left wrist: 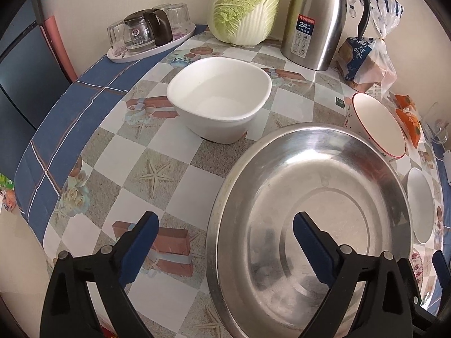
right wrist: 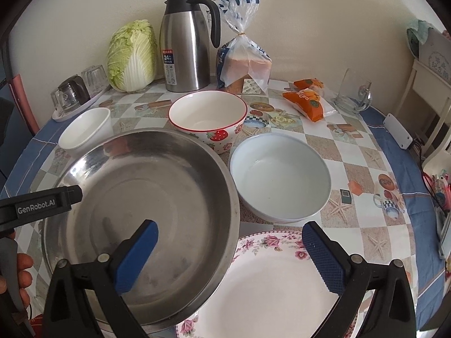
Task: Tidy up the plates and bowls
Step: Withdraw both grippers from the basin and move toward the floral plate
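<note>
A large steel basin sits near the front of the round table. My left gripper is open astride its left rim, one finger inside, one outside, pads clear of the metal. My right gripper is open astride the right rim, its left finger in the basin and its right finger over a floral plate. The basin's edge overlaps that plate. Behind stand a white square bowl, a red-rimmed strawberry bowl and a pale round bowl.
Along the wall stand a cabbage, a steel thermos jug, bagged bread and a tray of glasses. Orange snack packs and a glass mug lie far right. A hand holds the left tool.
</note>
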The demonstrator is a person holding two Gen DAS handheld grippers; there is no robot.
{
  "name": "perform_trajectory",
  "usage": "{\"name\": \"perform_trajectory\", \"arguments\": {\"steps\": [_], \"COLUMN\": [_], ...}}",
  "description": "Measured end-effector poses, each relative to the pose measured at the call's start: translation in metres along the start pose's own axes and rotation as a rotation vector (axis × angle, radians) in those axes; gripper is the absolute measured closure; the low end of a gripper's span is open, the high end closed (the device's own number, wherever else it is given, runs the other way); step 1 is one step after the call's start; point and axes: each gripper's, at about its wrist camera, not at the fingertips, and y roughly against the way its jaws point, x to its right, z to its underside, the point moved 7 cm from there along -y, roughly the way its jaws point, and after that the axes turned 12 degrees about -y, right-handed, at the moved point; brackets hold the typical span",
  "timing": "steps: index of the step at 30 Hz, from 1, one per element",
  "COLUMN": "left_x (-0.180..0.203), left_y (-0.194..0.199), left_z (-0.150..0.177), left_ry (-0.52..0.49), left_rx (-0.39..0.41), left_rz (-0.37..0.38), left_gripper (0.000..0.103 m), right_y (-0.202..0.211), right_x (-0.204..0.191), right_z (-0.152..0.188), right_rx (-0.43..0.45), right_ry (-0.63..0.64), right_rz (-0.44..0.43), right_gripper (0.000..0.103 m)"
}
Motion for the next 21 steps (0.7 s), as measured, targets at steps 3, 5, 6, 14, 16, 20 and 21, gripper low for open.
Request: {"name": "perform_trajectory", "arguments": {"steps": [3, 5, 6, 14, 16, 20, 21], "left_x": [-0.001, -0.001, -0.001, 0.013, 0.021, 0.041, 0.046], "left_y": [0.009, 0.018, 0.023, 0.055, 0.063, 0.082, 0.087], "left_z": [-0.004, -0.008, -0.01, -0.008, -0.003, 0.006, 0.009], "left_ry": [0.0, 0.003, 0.004, -0.001, -0.03, -0.098, -0.111], "left_rx": [0.034, 0.07, 0.095, 0.23, 0.246, 0.306, 0.32], "left_rz": [-0.003, -0.006, -0.007, 0.021, 0.014, 0.007, 0.007], "left_gripper": [0.007, 0.007, 0.007, 0.007, 0.007, 0.007, 0.007], "right_y": [0.003, 0.007, 0.009, 0.024, 0.029, 0.039, 0.041], "right_x": [0.0, 0.001, 0.001, 0.014, 0.018, 0.031, 0.034], "right_z": [0.0, -0.001, -0.001, 0.006, 0.009, 0.018, 0.021], "right_rx": [0.009, 0.021, 0.025, 0.029, 0.034, 0.035, 0.033], "right_ry": [0.015, 0.019, 0.017, -0.05, -0.065, -0.099, -0.105], "right_rz": [-0.001, -0.003, -0.003, -0.047, -0.042, -0.037, -0.039], "right_gripper": [0.0, 0.0, 0.0, 0.0, 0.0, 0.0, 0.0]}}
